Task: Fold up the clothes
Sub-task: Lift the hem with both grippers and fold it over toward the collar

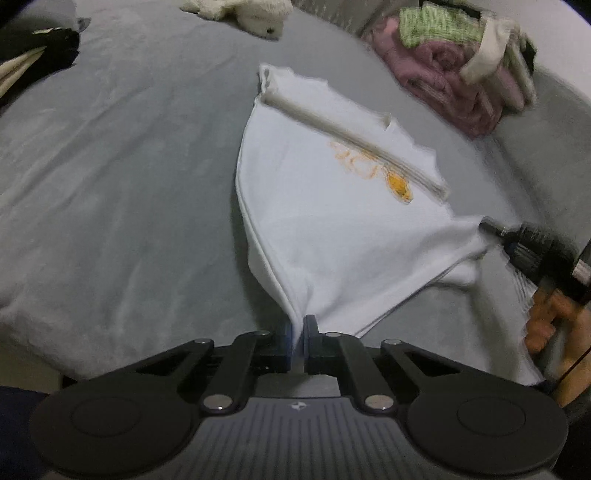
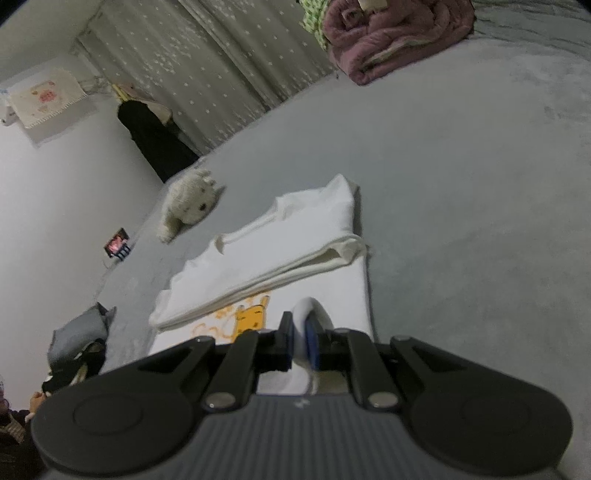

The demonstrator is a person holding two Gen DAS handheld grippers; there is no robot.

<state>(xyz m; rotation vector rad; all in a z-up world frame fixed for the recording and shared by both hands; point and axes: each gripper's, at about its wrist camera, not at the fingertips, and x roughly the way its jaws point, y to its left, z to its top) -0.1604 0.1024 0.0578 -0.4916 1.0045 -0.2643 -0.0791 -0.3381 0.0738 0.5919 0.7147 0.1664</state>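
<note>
- Grey bedding point(image 1: 122, 192) covers the whole work surface, and your white T-shirt point(image 1: 332, 236) lies in the middle of it, partly folded, with an orange cartoon print point(image 2: 251, 317) showing below a folded-over band of cloth.
- Your left gripper point(image 1: 298, 332) has its fingers closed tight on the shirt's near corner, and the fabric rises off the bed into the pinch.
- Your right gripper point(image 2: 298, 339) is likewise clamped on a bunched bit of the shirt's edge, white cloth bulging between the blue pads point(image 2: 312, 341); from the left wrist view you see it gripping the shirt's right-hand corner point(image 1: 491, 229), with your hand point(image 1: 546, 314) behind it.
- Between the two grips the near hem is lifted and stretched, while the far part stays flat on the bed.
- A white plush toy point(image 2: 188, 210) lies beyond the shirt, near but not touching it.
- A rolled pink blanket point(image 2: 391, 40) sits at the far side with green knitwear point(image 1: 439, 24) on top.
- Dark clothing point(image 1: 40, 48) lies at the far left edge, well apart.
- A star-patterned curtain point(image 2: 207, 59) hangs behind the bed.
</note>
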